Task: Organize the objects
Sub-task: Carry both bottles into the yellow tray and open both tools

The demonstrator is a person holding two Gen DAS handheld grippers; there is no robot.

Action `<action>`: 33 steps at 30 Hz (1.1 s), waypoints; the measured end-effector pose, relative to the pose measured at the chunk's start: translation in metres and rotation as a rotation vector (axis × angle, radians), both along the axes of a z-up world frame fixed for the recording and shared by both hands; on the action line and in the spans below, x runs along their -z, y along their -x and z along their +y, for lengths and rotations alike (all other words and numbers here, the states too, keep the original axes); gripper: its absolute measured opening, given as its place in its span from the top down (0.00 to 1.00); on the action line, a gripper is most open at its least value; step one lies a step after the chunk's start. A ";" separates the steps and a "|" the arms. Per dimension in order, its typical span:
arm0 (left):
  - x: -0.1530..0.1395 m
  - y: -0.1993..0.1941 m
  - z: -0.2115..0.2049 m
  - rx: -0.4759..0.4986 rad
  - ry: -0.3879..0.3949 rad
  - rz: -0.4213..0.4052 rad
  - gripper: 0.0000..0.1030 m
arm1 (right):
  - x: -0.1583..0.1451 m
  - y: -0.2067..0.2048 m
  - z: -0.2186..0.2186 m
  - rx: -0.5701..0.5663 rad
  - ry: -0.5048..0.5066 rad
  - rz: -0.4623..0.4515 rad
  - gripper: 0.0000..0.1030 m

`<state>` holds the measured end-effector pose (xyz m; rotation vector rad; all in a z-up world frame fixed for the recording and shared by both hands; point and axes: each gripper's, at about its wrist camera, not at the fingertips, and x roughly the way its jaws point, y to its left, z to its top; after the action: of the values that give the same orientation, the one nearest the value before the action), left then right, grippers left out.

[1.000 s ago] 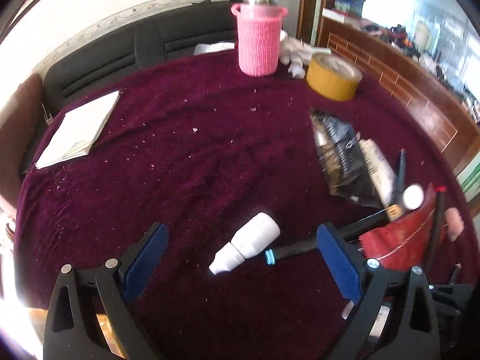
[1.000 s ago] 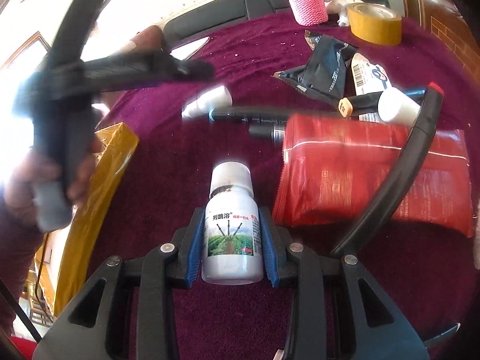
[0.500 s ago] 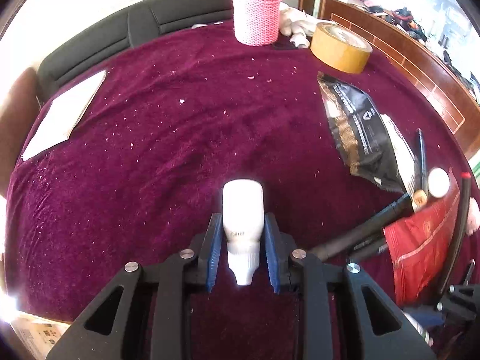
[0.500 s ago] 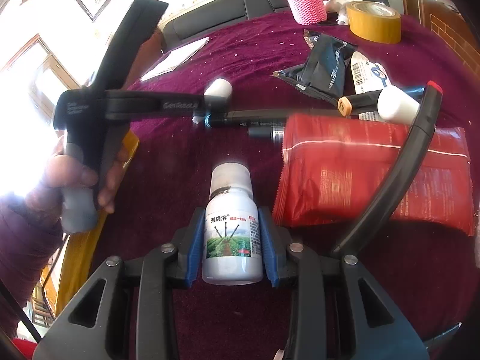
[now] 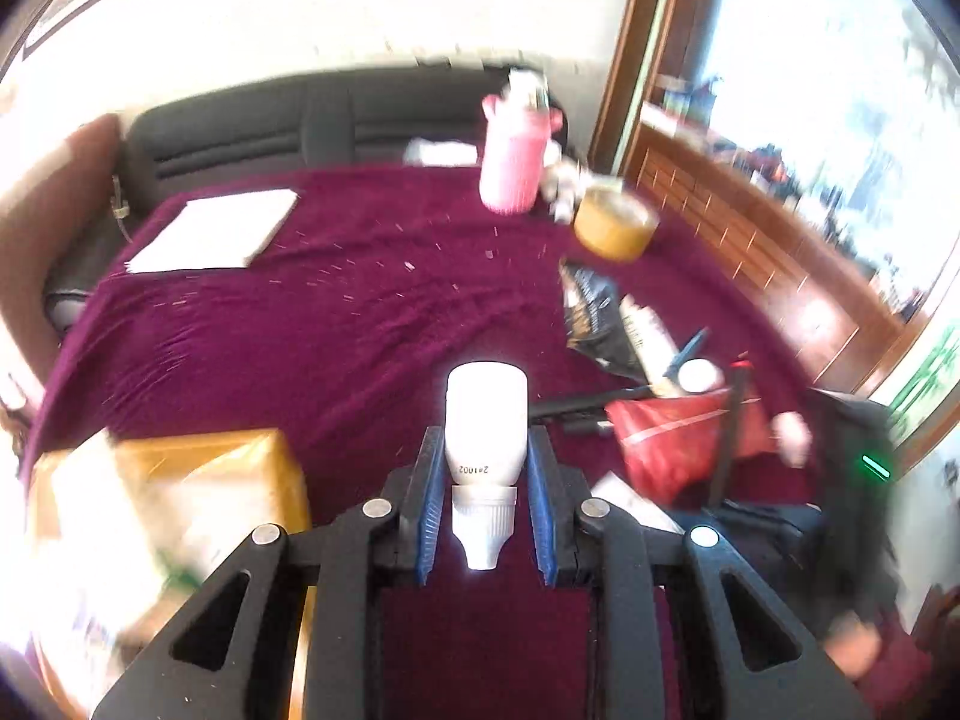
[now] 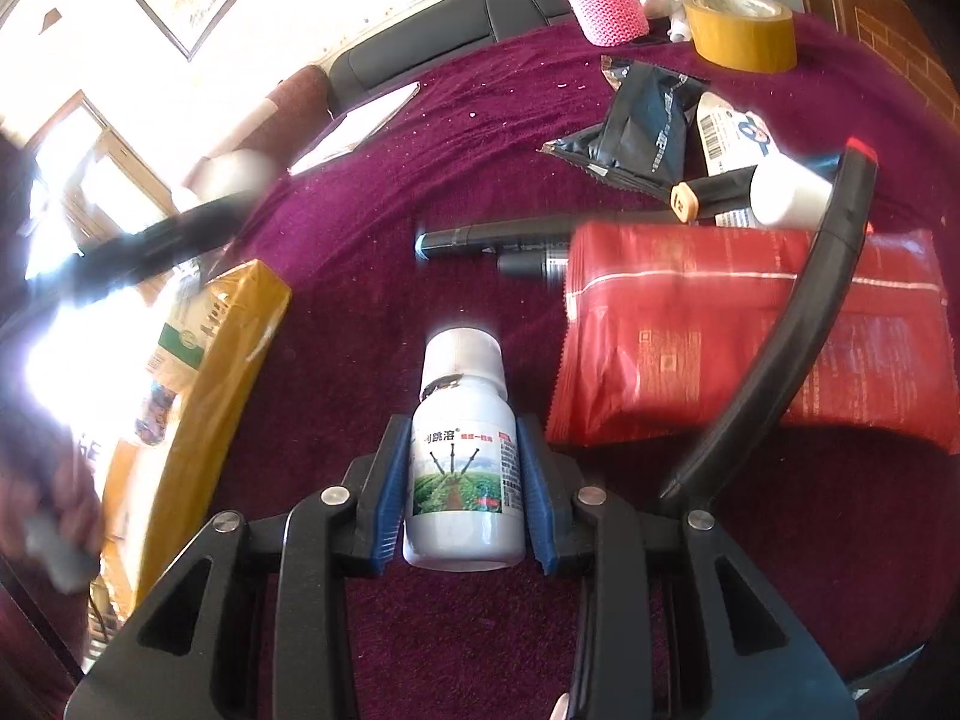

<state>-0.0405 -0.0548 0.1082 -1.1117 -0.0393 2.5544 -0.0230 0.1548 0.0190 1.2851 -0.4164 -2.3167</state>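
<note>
The left hand-held gripper [image 5: 485, 498] holds a small white dropper bottle [image 5: 485, 432] between its blue pads, clear of the maroon desk [image 5: 312, 324], above its near edge. The right hand-held gripper [image 6: 461, 495] grips a labelled white bottle [image 6: 461, 468] low over the desk. This looks like the carrying step; next, each bottle probably needs setting down, perhaps by the yellow box [image 5: 204, 480] at the near left corner.

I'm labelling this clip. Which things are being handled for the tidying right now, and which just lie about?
In hand:
- small white bottle in left gripper
- labelled white bottle in right gripper

Lying about:
- red packet
- tape roll
- black pouch
- yellow box
</note>
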 end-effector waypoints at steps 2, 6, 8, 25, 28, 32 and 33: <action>-0.012 -0.032 -0.027 -0.032 -0.041 0.023 0.79 | -0.001 -0.002 0.001 -0.002 0.027 0.000 0.69; -0.023 -0.089 -0.088 -0.140 -0.079 0.052 0.79 | -0.009 -0.010 -0.006 -0.024 0.055 0.034 0.69; -0.023 -0.111 -0.117 -0.202 -0.075 0.047 0.79 | -0.015 -0.017 -0.013 -0.039 0.059 0.036 0.69; 0.084 -0.100 -0.222 -0.447 0.111 -0.224 0.78 | -0.045 -0.061 -0.222 -0.398 0.087 -0.065 0.68; 0.085 -0.102 -0.221 -0.440 0.133 -0.198 0.78 | -0.025 -0.058 -0.252 -0.423 0.066 -0.122 0.68; 0.081 -0.105 -0.227 -0.443 0.087 -0.180 0.78 | -0.004 -0.052 -0.277 -0.423 0.013 -0.159 0.68; 0.079 -0.107 -0.229 -0.446 0.073 -0.176 0.78 | -0.002 -0.052 -0.280 -0.422 0.001 -0.156 0.68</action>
<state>0.0666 -0.2835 0.0290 -1.4963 -0.2681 2.8477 0.0286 -0.1249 0.0207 1.4037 -0.1725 -1.8735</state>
